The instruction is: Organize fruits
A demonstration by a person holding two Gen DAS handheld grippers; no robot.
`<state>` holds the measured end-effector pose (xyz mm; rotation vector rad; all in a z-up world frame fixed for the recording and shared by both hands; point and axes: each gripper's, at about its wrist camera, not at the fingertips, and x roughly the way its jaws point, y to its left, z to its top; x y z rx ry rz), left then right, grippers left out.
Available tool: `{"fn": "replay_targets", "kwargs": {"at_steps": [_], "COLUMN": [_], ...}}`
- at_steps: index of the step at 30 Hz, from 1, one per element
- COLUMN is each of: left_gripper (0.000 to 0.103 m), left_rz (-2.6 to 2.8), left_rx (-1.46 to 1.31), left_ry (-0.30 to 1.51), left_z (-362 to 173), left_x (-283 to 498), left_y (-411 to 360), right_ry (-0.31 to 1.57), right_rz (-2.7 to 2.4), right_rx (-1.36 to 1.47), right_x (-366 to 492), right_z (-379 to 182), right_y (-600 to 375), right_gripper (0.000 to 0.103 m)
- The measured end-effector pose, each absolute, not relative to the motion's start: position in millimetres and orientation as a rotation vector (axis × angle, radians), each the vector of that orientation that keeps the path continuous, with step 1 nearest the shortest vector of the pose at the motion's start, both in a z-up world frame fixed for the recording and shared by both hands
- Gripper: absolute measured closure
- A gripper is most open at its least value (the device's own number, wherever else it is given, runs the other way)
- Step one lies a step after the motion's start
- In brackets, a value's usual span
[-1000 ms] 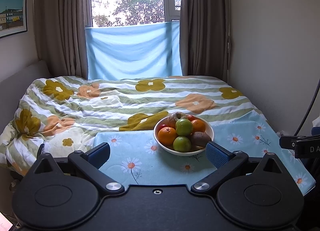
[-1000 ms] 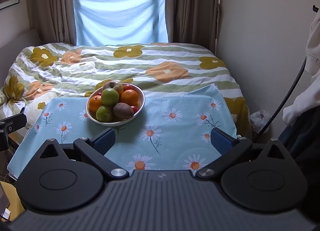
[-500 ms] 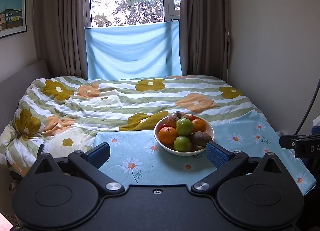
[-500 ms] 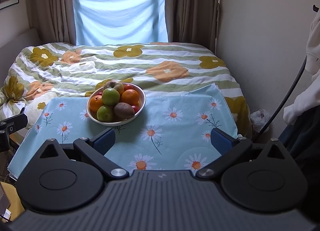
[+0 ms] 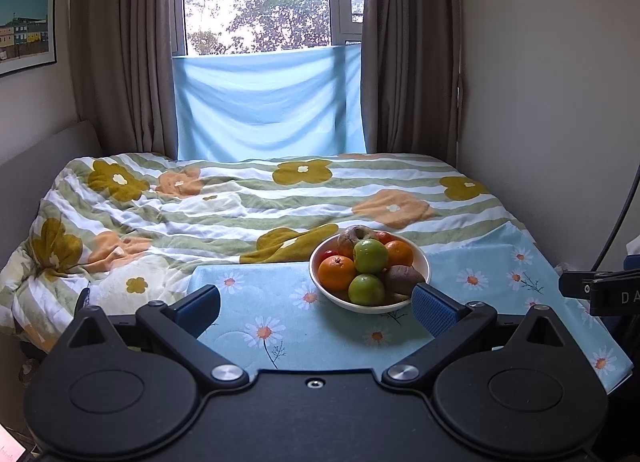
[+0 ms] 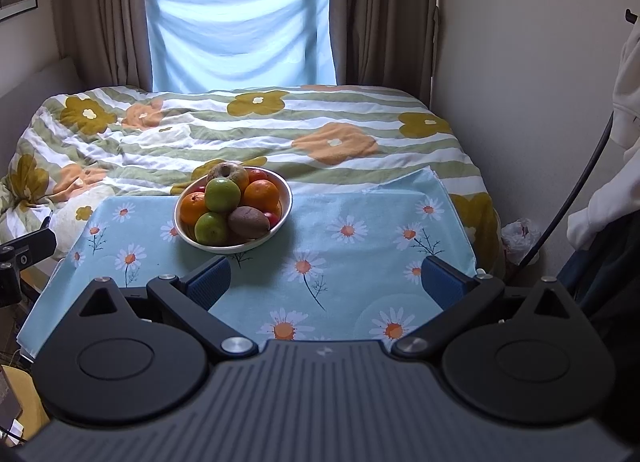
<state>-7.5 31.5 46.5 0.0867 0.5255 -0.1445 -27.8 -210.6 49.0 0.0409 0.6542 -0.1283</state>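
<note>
A white bowl [image 5: 423,260] [image 6: 285,198] stands on a light blue daisy-print cloth [image 5: 280,326] [image 6: 352,246] at the foot of a bed. It holds green apples [image 5: 370,255] [image 6: 222,195], oranges [image 5: 337,272] [image 6: 261,195], a brown fruit [image 5: 404,277] [image 6: 248,222] and small red fruits. My left gripper [image 5: 316,308] is open and empty, short of the bowl. My right gripper [image 6: 326,282] is open and empty, nearer than the bowl and to its right.
A flowered striped quilt [image 5: 248,206] covers the bed behind the cloth. Walls stand close on the right [image 6: 520,82]. Curtains [image 5: 120,62] and a window with a blue sheet [image 5: 268,110] are at the back. A cable [image 6: 568,198] and white clothing hang at right.
Both views have shifted very slightly; the bowl sits a touch further right in each. Nothing was taken hold of or let go.
</note>
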Motion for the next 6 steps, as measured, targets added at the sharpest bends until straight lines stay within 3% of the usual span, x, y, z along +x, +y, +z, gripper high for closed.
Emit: {"fn": "replay_targets", "kwargs": {"at_steps": [6], "left_gripper": [0.0], "left_rz": [-0.148], "left_rx": [0.083], "left_ry": [0.521], "left_z": [45.9], "left_x": [-8.8], "left_y": [33.3], "right_ry": [0.655], "right_rz": [-0.129], "right_rx": [0.042], "right_x": [-27.7], "right_z": [49.1], "right_y": [-210.4], "right_gripper": [0.0]}}
